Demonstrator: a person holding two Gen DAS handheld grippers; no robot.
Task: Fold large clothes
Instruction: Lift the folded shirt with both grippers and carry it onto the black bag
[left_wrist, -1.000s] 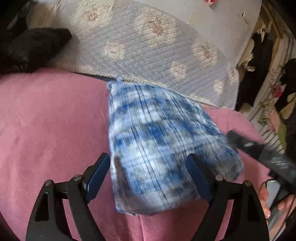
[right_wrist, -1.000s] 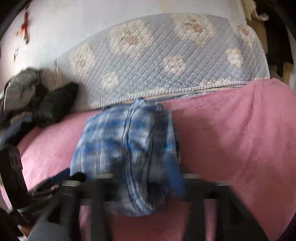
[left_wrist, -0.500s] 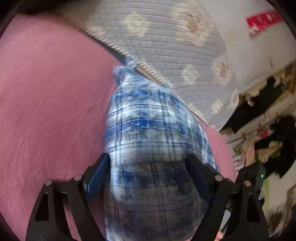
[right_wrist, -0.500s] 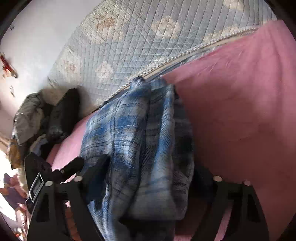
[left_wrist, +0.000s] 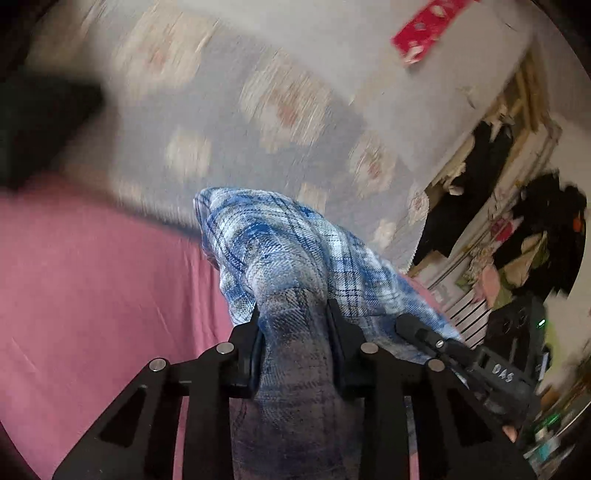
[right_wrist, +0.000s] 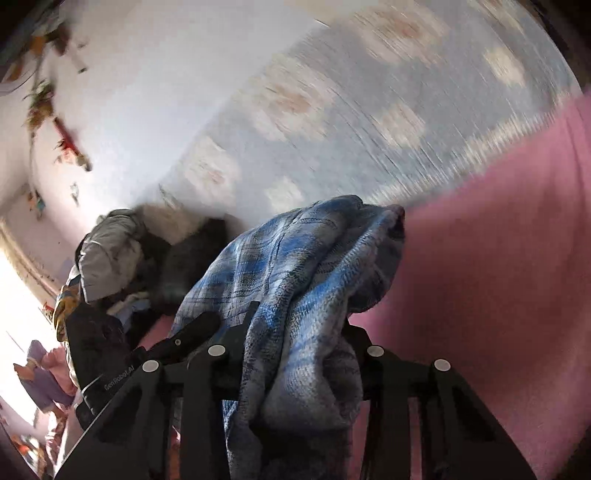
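Note:
A folded blue-and-white plaid shirt is lifted off the pink bedspread. My left gripper is shut on its near edge, the cloth bunched between the jaws. My right gripper is shut on the same shirt, which drapes over its jaws and hides the fingertips. The right gripper's finger shows in the left wrist view, close beside the shirt. The left gripper's body shows at the left of the right wrist view.
A quilted blue-grey cover with floral patches rises behind the pink bedspread. A dark cushion lies at the far left. A pile of grey and dark clothes lies by the wall. Hanging clothes crowd the right side.
Both grippers went from open around the shirt to shut on it. The shirt has risen off the bedspread, and both views have swung upward with motion blur.

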